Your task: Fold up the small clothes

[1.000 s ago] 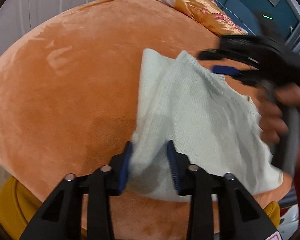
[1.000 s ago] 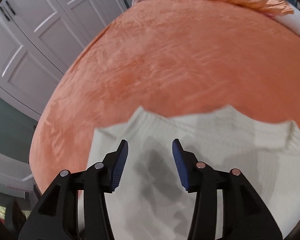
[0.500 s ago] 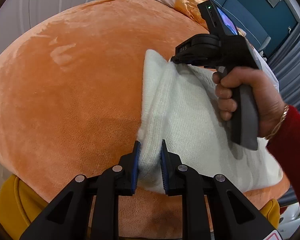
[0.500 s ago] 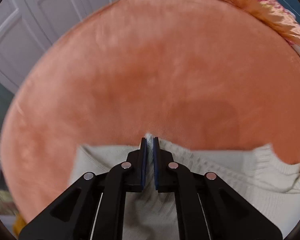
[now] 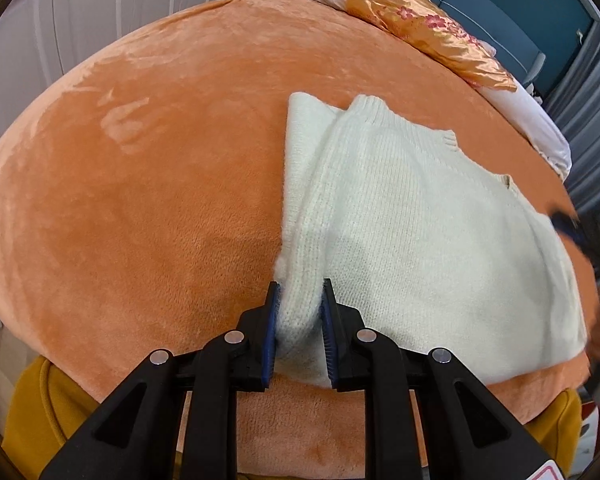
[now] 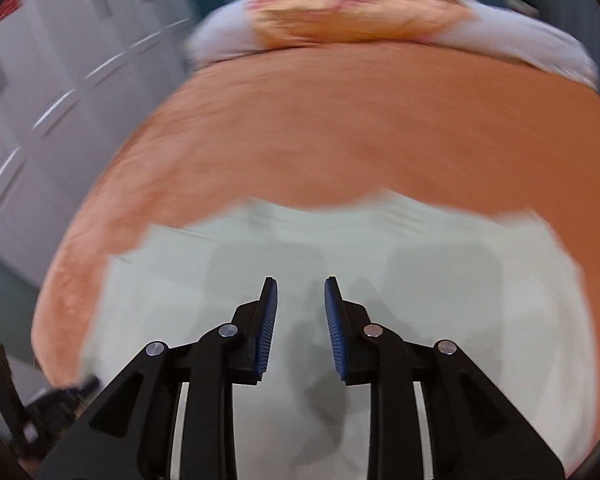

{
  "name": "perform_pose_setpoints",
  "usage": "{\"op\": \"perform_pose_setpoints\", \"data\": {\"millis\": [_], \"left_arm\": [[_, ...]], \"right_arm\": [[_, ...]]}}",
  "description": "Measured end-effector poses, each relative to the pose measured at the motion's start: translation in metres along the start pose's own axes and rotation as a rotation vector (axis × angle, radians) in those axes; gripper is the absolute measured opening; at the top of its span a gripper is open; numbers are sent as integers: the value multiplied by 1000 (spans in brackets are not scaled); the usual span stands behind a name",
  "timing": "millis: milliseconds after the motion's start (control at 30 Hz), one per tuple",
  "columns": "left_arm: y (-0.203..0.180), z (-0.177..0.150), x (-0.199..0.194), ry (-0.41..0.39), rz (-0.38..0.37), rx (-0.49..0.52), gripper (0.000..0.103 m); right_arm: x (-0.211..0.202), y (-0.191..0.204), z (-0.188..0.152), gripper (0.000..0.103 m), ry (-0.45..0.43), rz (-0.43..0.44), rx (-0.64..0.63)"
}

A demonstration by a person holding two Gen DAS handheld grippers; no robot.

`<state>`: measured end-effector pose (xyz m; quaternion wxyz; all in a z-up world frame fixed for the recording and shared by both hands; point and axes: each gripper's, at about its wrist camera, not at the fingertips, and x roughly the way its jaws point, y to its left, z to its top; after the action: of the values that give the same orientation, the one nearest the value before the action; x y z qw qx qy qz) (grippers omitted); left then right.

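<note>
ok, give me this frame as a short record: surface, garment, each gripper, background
surface: orange plush cover
garment: cream knit sweater lying on the cover, its left edge folded over the body
left gripper: pads closed on the near end of the sweater's folded edge
right gripper: open, nothing between the pads, above the sweater; view motion-blurred
background: orange floral satin pillow at the far edge; white panelled doors to the left
</note>
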<state>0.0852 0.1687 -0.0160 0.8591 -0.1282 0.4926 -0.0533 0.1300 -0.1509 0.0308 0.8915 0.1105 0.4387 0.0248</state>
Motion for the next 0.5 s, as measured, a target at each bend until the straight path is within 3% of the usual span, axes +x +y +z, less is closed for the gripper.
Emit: {"op": "perform_pose_setpoints", "data": {"millis": [67,133,233,333,400,467,500], "left_arm": [[-2,-1,0,1,13,2,20],[-1,1,-2,4,21,-21,24],[6,4,-11,-10,-28,-109,24],[9,10,-20,-25,-14,-165,28],[6,17,-21,-20,-16,-164,35],[2,23,-17,-7,-40,-158,60],[0,27,-11,6,-57,-162,64]], "right_arm": [[-16,-32,-18,25,14,-40,42],[-29,-39,-29,24,18,-41,37],[-32,-17,-33,24,18,-31,-39],[-19,5,-44,24,55,-27,-112],[-4,12,-50,24,103,-23,-122],[10,12,-57,24,118,-32,-100],[11,11,-59,24,113,-30,-96]]}}
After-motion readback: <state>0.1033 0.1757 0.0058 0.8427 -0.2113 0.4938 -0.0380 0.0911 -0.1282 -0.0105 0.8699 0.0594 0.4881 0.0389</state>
